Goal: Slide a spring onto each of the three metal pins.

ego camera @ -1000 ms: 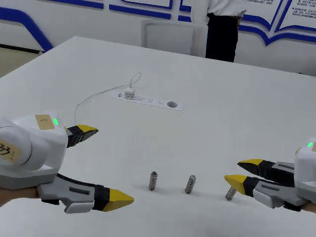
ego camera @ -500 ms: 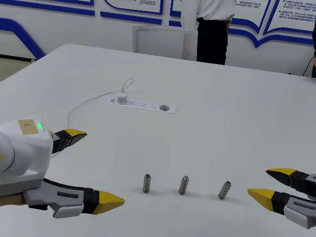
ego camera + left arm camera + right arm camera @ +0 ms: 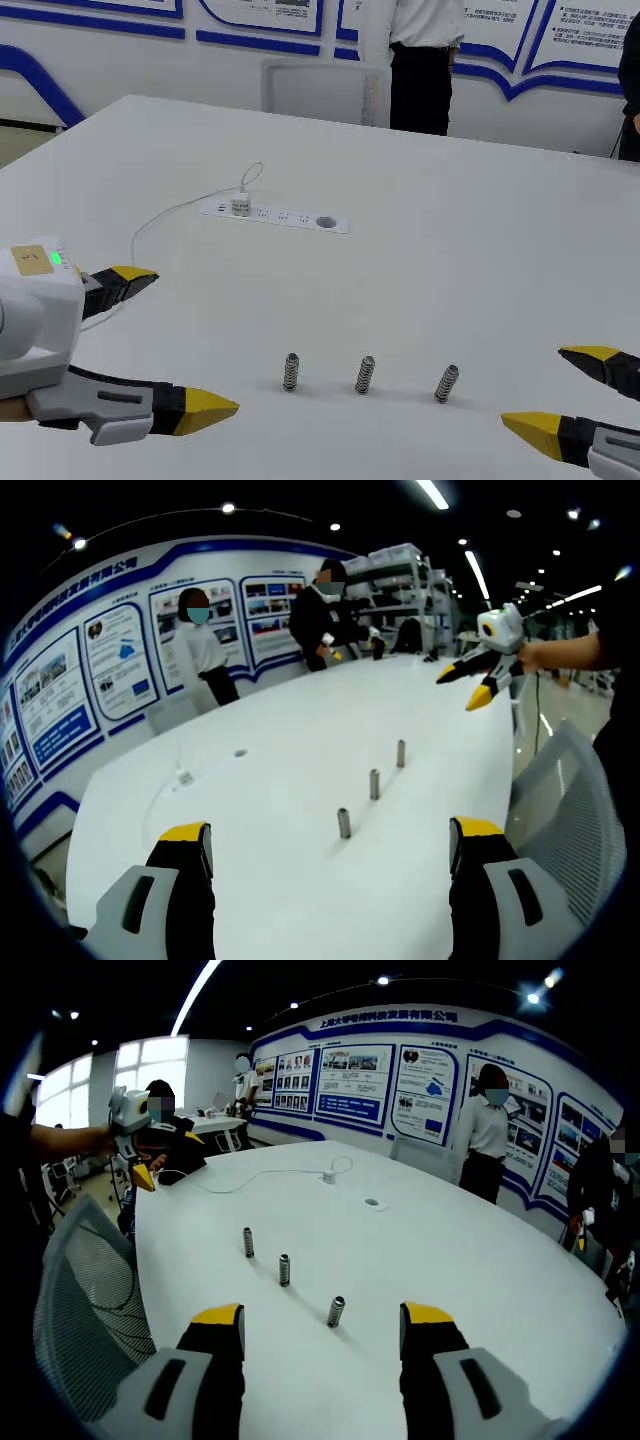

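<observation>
Yellow-tipped left claw (image 3: 192, 340) is held wide apart, nothing gripped, low at the left over the white tabletop (image 3: 480, 250). Right claw (image 3: 535, 386) is likewise spread and empty, at the lower right. Between them, three springs are seen standing upright in a row on the tabletop: left spring (image 3: 291, 371), middle spring (image 3: 365, 374), right spring (image 3: 447, 383). The right spring is nearest the right claw but apart from it. Whether pins sit inside the coils cannot be told. Farther back a power strip (image 3: 275, 214) with a white plug (image 3: 240, 206) and cable (image 3: 170, 215) is laid flat. Beyond the far edge, a grey chair (image 3: 325, 92) and a standing person (image 3: 425, 60) are seen.
</observation>
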